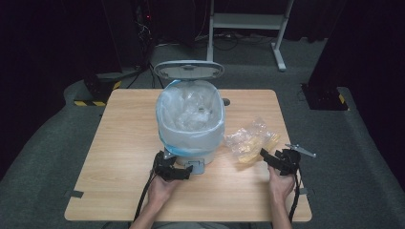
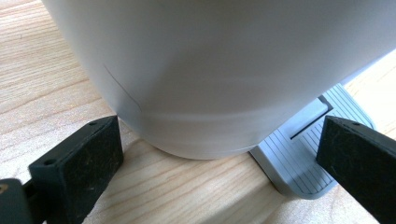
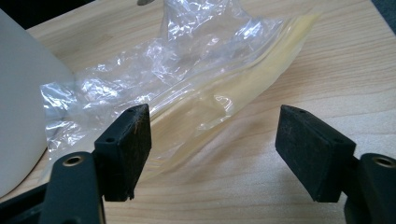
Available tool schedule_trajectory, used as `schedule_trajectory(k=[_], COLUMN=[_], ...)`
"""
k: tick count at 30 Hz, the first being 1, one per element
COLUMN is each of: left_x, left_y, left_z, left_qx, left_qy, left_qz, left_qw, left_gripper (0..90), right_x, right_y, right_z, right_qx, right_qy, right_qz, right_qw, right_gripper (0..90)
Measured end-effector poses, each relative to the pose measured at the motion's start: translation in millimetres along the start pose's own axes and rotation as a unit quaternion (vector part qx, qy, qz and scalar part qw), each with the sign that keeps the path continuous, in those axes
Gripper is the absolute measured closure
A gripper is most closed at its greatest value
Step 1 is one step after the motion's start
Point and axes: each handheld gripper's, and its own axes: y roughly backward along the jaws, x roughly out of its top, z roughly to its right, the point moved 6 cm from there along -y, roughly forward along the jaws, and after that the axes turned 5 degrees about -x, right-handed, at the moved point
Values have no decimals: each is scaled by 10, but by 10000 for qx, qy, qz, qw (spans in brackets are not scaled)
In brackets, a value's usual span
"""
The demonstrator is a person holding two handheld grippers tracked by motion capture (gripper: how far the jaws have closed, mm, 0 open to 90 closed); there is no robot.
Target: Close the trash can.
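Right gripper (image 3: 212,149) jaws wide open, empty, at the crumpled clear plastic bag (image 3: 187,88); thin film may slip out. Left gripper (image 2: 219,158) jaws open by the grey pedal (image 2: 303,154) of the white pedal bin (image 1: 191,119).

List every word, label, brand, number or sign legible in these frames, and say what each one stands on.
None can be read.
The white pedal bin, its raised lid and its grey pedal carry no print.
The crumpled clear plastic bag beside the bin bears no lettering.
The black-and-yellow hazard stripes on the floor stand are a pattern, not text.
The pads of the left tongs and right tongs are unmarked.
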Motion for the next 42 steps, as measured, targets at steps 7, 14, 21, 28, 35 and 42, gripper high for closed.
schedule_trajectory(k=[7, 14, 21, 28, 35, 42], left_x=[0, 0, 0, 0, 0, -1], left_y=[0, 0, 1, 1, 0, 0], left_z=[0, 0, 0, 0, 0, 0], left_qx=[1, 1, 2, 3, 3, 3], left_qy=[-2, 0, -4, -5, -2, -3], left_qz=[0, 0, -2, -2, 0, -1], left_qw=[10000, 10000, 10000, 10000, 10000, 10000], left_gripper=[5, 5, 5, 5, 5, 5], right_x=[109, 217, 146, 58, 31, 41], right_y=[4, -86, -306, -393, -410, -367], right_z=[-69, -162, -150, -140, -186, -229], right_qx=[-19, -220, -458, -340, -142, -26], right_qy=[24, 125, 266, 403, 638, 903], right_qz=[126, 83, -318, -542, -661, -627], right_qw=[9999, 9996, 9981, 9971, 9957, 9939], right_gripper=[228, 209, 250, 461, 654, 806])
